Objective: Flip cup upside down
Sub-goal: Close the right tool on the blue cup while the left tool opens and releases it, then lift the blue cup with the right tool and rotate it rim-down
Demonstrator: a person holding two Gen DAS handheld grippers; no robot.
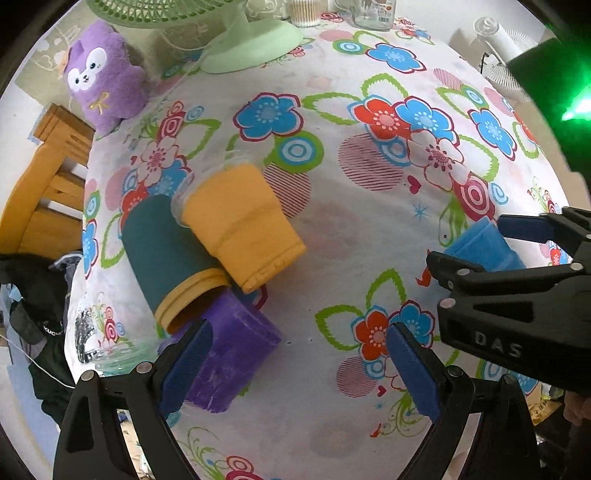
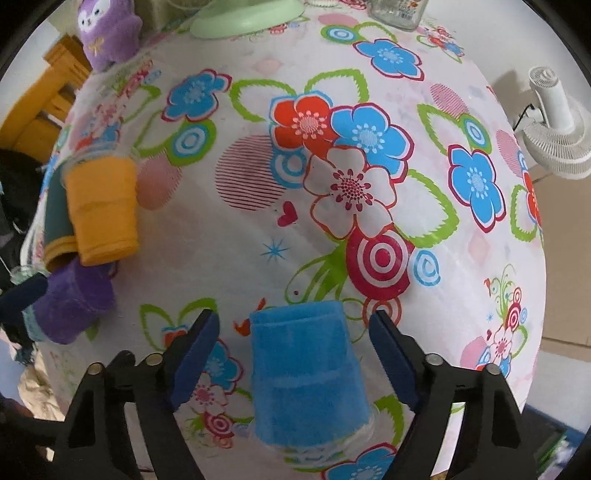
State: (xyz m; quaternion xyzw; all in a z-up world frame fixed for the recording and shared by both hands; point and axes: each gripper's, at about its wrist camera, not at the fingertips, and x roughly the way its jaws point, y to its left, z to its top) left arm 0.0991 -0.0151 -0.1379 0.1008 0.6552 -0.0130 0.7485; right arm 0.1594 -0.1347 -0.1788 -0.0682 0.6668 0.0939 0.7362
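A blue-sleeved cup (image 2: 304,373) stands on the flowered tablecloth (image 2: 332,184), base up and its clear rim on the cloth. My right gripper (image 2: 295,354) is open, its fingers on either side of the cup and apart from it. In the left wrist view the same cup (image 1: 480,245) shows at the right between the right gripper's fingers. My left gripper (image 1: 299,365) is open and empty; its left finger (image 1: 188,365) lies close to a purple-sleeved cup (image 1: 232,354). A yellow-sleeved cup (image 1: 240,225) and a dark green-sleeved cup (image 1: 166,251) lie on their sides.
A purple plush toy (image 1: 101,74) and a green fan base (image 1: 251,48) stand at the table's far side, with a glass jar (image 1: 373,14). A wooden chair (image 1: 44,177) is at the left, a white fan (image 2: 554,122) beyond the right edge.
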